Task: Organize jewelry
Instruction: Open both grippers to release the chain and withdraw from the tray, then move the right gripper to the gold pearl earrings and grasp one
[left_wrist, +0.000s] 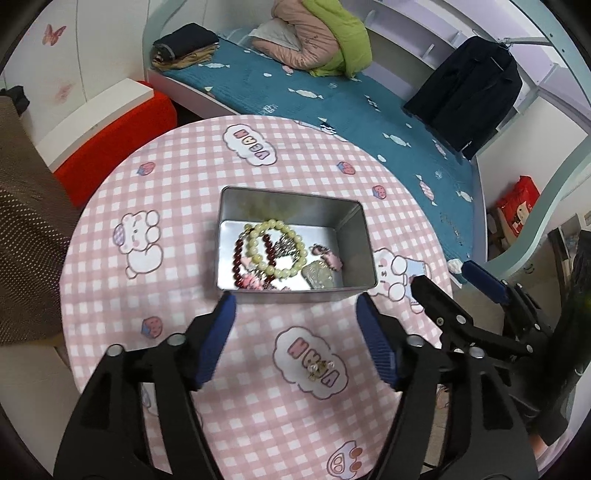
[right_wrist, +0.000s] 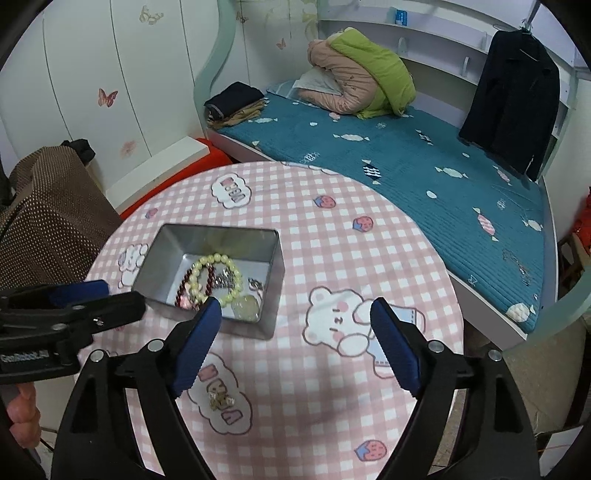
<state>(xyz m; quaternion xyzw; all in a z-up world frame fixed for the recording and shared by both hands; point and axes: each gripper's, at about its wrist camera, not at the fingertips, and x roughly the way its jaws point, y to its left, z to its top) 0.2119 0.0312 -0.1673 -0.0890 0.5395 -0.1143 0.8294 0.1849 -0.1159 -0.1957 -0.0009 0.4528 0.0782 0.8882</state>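
Left tool (left_wrist: 295, 299) and right tool (right_wrist: 295, 306) both hanging spread, gripping nothing, near the tin (left_wrist: 354, 229); bracelets (left_wrist: 277, 247) lying inside the tin; small earrings (left_wrist: 319, 369) sitting on the bench (left_wrist: 184, 184) before the tin.

Even soft indoor light; faint shadows; strong fisheye bending, dark corner vignette; slight blur throughout.

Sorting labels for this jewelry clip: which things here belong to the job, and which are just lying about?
Job: metal tin; pale green bead bracelet and dark red bead bracelet inside it; small gold trinket loose on the tablecloth.

Lying about: folded clothes, quilts, dark coat.
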